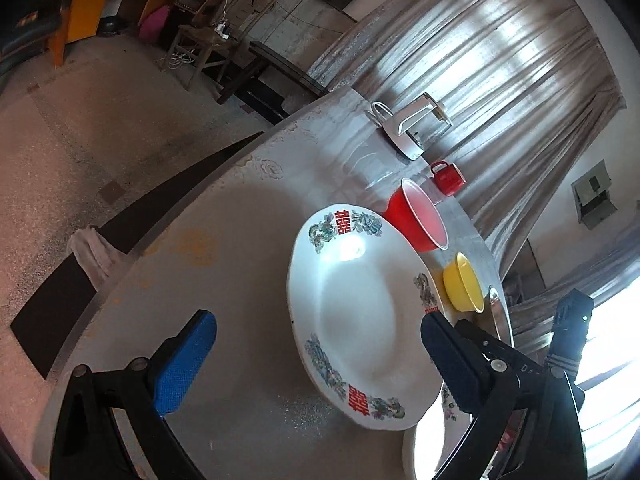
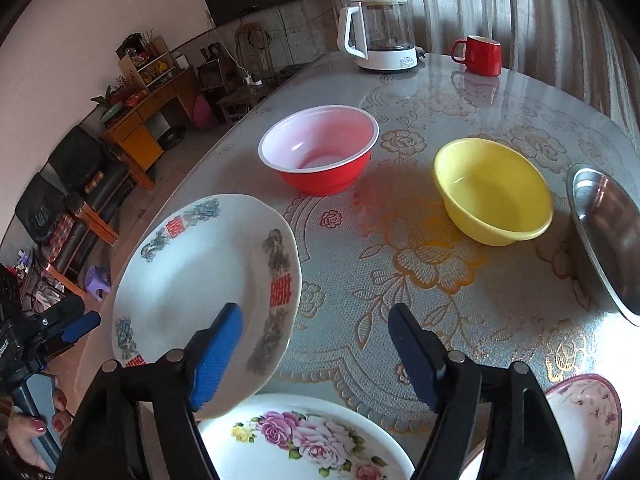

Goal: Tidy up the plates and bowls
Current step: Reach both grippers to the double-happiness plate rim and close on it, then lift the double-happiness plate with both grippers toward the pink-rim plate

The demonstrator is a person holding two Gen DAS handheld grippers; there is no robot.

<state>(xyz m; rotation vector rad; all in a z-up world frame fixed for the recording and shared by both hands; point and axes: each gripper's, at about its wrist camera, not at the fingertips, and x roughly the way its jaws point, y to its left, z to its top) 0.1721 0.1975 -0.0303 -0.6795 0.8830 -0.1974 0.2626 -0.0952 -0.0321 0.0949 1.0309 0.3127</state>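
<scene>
Glazed white ceramic plate with red double-happiness characters (image 2: pixel 200 280): stiff, slippery, breakable, best taken at the thin rim. Tilted and apparently raised off the tabletop (image 2: pixel 440 280) at lower left of the right wrist frame, overlapping a rose-patterned white plate (image 2: pixel 304 440) (contact unclear). Left gripper (image 1: pixel 316 364) spread, plate between its fingers, grip unconfirmed. Right gripper (image 2: pixel 316 352) spread, empty, just beside the rim.

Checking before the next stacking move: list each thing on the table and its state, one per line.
Dragon plate: tilted, lifted off the table.
Rose plate: flat, empty.
Red bowl: upright, empty.
Yellow bowl: upright, empty.
Steel plate: tilted up.
Kettle: upright, lid on.
Red mug: upright.
Left gripper: open.
Right gripper: open, empty.
</scene>
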